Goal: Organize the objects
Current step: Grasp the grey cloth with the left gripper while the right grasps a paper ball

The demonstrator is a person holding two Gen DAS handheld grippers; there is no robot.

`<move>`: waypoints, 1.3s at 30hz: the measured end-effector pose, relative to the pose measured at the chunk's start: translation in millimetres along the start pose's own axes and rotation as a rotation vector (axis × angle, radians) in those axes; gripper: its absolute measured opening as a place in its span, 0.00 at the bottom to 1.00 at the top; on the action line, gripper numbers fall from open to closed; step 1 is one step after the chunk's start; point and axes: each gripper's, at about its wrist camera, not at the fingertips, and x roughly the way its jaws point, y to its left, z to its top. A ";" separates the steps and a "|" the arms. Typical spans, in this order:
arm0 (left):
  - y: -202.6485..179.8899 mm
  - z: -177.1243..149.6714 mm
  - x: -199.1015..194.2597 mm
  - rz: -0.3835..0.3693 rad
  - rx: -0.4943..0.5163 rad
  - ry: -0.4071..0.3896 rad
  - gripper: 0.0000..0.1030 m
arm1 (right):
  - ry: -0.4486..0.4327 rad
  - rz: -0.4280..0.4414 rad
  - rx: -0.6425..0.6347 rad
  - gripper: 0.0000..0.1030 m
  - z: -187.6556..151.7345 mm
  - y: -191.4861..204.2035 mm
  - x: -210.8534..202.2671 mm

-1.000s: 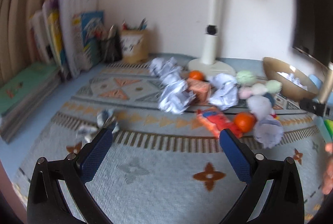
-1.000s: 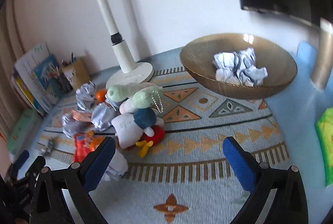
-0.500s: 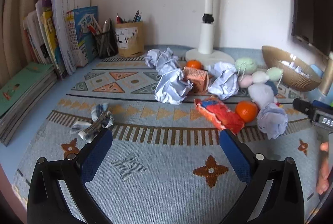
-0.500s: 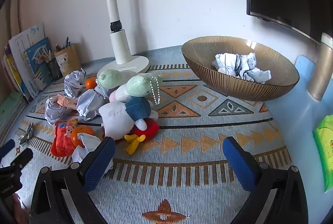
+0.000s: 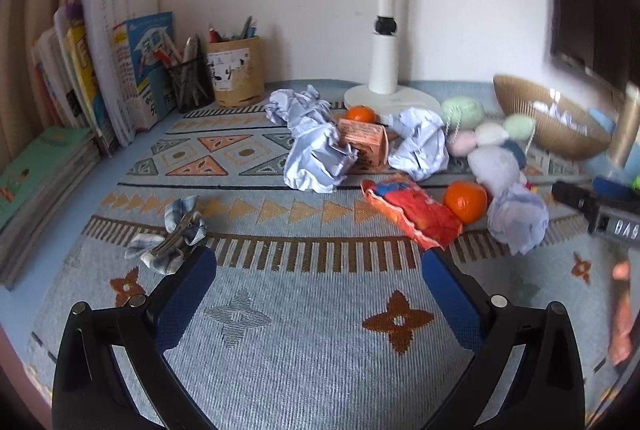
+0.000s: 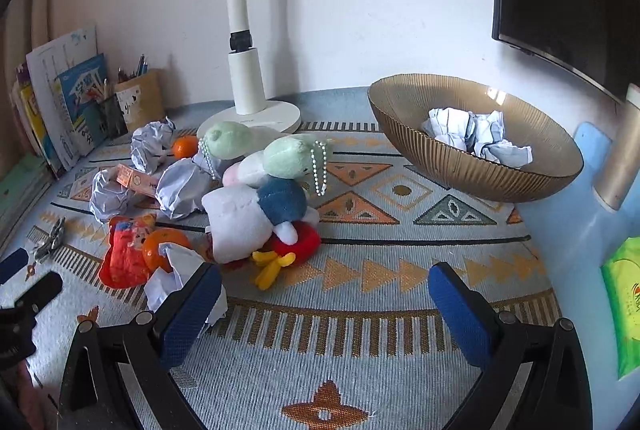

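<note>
Step in hand: an early sorting pass, judging by the layout. Some crumpled paper already lies in the ribbed bowl, while most of the clutter sits loose on the patterned mat covering the tabletop.

Left tool: fingers spread wide, nothing between them, hovering low over bare mat. A small checked fabric bow lies just beside its left finger.

Right tool: fingers spread, holding nothing. A paper ball lies against its left finger, partly hidden behind it.

Task things: more paper balls, a small orange carton, two oranges, one beside the red snack packet, the other near the lamp base. Plush toys lie in a heap at the mat's middle.

Next move, as a judgement: the right tool is best placed for the paper ball at its finger. It needs a slight shift left so the ball sits between the fingers, a gentle squeeze, then a carry to the bowl, well apart on the right.

Risk: crumpled paper compresses and may slip; the orange touching it could roll.
</note>
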 end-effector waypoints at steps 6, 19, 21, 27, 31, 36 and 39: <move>-14.2 -1.3 5.2 0.082 0.077 0.023 0.99 | 0.004 0.004 0.006 1.00 0.2 -1.8 1.3; 89.0 15.6 -19.1 0.050 -0.002 -0.006 0.99 | 0.018 0.118 -0.014 1.00 1.0 1.0 -6.0; 114.5 20.8 -9.8 0.055 -0.004 0.030 0.99 | 0.081 0.217 -0.001 1.00 1.8 8.3 -2.4; 149.3 21.4 32.0 -0.058 -0.060 0.141 0.99 | 0.218 0.270 -0.106 0.98 2.4 61.9 16.1; 141.8 19.9 48.7 -0.052 -0.049 0.187 0.81 | 0.172 0.238 -0.142 0.89 4.0 73.2 19.5; 135.3 16.0 60.9 -0.020 -0.041 0.237 0.44 | 0.186 0.239 -0.146 0.65 1.9 72.9 27.5; 130.8 13.8 53.2 -0.045 -0.028 0.210 0.21 | 0.190 0.261 -0.143 0.43 -0.9 69.6 30.0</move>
